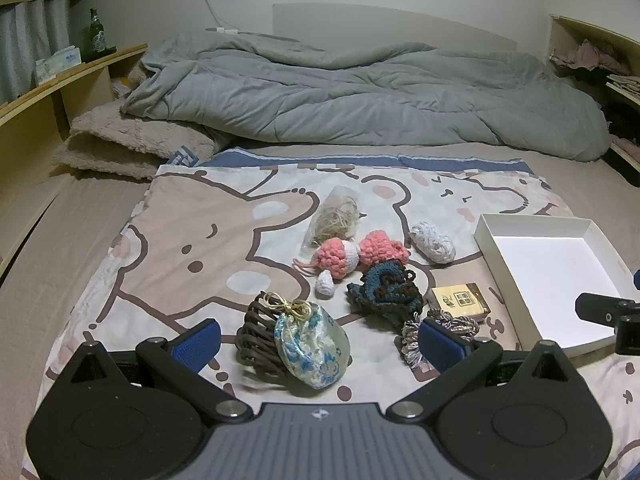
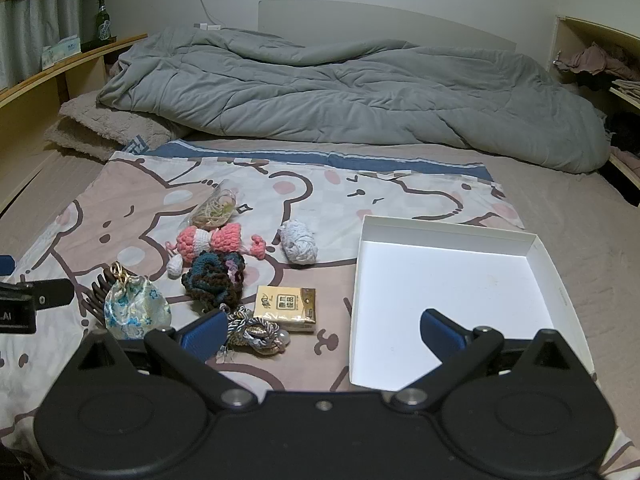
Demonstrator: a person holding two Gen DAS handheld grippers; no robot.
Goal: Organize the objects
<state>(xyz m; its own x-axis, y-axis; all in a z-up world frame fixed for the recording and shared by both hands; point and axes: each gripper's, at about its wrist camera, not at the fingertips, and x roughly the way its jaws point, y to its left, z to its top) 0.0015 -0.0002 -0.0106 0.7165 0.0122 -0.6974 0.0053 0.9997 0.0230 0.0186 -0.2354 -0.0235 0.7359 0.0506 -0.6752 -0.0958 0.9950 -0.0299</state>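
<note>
Small objects lie on a cartoon-print sheet: a blue-flowered silk pouch [image 1: 312,354] [image 2: 134,312] leaning on a brown hair claw [image 1: 256,330], pink crochet pieces [image 1: 360,254] [image 2: 210,240], a dark blue-brown crochet piece [image 1: 386,290] [image 2: 214,276], a white yarn ball [image 1: 434,242] [image 2: 298,242], a small tan box [image 1: 460,300] [image 2: 288,308], a tasselled cord [image 1: 444,326] [image 2: 256,334] and a bag of rubber bands [image 1: 334,218] [image 2: 214,210]. An empty white tray [image 1: 560,276] [image 2: 460,300] sits at the right. My left gripper [image 1: 316,340] is open around the pouch. My right gripper [image 2: 320,330] is open and empty, its right finger over the tray.
A crumpled grey duvet [image 1: 360,88] [image 2: 360,88] and a folded fuzzy blanket [image 1: 132,144] lie across the bed behind the sheet. Wooden shelves run along both sides; the left one holds a green bottle [image 1: 95,34] and a tissue pack [image 1: 58,62].
</note>
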